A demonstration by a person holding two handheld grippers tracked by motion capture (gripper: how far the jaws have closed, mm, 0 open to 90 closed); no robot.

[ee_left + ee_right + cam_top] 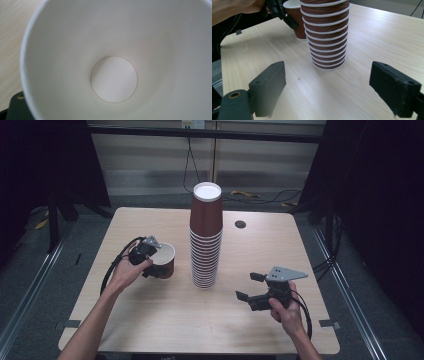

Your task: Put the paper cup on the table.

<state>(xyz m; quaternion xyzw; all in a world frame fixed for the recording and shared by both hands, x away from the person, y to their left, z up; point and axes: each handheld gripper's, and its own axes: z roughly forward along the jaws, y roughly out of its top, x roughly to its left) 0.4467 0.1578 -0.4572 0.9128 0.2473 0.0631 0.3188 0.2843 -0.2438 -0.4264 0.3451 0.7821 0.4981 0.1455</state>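
Wooden table [165, 320], high view: your left gripper [150, 262] pinches the rim of 1 brown cup [167, 265] left of the cup stack [205, 235]; your right gripper [252, 287] hangs spread, holding nothing. Left gripper view: the cup's white inside [113, 80]; its jaws are hidden. Right gripper view: the stack's top is cut off.

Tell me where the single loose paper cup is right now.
In the high view the single cup stands on the table's left half, just left of the tall cup stack, with the left gripper clamped on its near wall.
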